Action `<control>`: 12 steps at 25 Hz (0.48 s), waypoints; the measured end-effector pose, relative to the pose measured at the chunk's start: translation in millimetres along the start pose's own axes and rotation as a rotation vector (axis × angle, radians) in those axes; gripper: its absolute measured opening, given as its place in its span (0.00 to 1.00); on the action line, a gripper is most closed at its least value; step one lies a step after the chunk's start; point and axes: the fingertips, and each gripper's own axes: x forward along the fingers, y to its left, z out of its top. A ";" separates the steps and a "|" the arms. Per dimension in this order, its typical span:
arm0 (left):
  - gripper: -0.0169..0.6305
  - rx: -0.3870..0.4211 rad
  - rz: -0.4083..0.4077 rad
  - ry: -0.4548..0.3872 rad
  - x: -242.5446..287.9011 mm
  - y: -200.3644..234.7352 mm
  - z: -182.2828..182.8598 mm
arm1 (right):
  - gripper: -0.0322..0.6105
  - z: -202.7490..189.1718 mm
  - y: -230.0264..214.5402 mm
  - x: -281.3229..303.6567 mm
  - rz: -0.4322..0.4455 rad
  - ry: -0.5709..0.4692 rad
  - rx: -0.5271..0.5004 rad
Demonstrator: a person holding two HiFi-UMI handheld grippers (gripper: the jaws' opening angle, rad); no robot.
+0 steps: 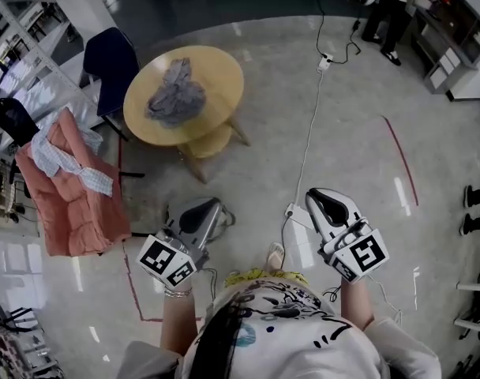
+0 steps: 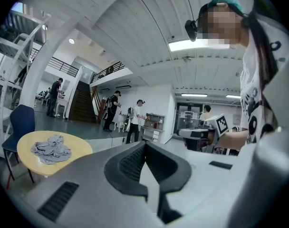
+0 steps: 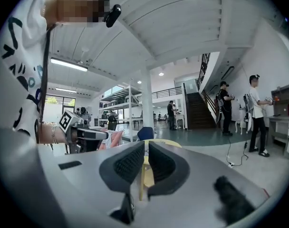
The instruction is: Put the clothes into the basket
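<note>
Head view: camera on the person's head, facing steeply down at the floor (image 1: 343,93), the left claw (image 1: 208,210), the right claw (image 1: 319,196) and the round counter (image 1: 216,77) farther ahead. Left gripper view, right gripper view: each camera sits close behind its own jaws, facing nearly level. Both share that counter and show the opposite claw.

Grey clothes (image 1: 175,95) lie heaped on the round table (image 1: 222,73), near a dark chair (image 1: 111,65).
</note>
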 end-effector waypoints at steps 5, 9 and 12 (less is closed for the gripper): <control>0.05 -0.003 0.039 0.005 26.8 -2.3 -4.9 | 0.10 -7.1 -24.9 -0.9 0.046 0.005 0.001; 0.05 -0.005 0.043 0.006 42.7 -3.1 -5.1 | 0.10 -11.6 -41.6 3.1 0.060 0.013 0.007; 0.05 -0.016 0.059 0.013 48.1 6.0 -6.3 | 0.10 -13.7 -49.2 14.4 0.073 0.021 0.015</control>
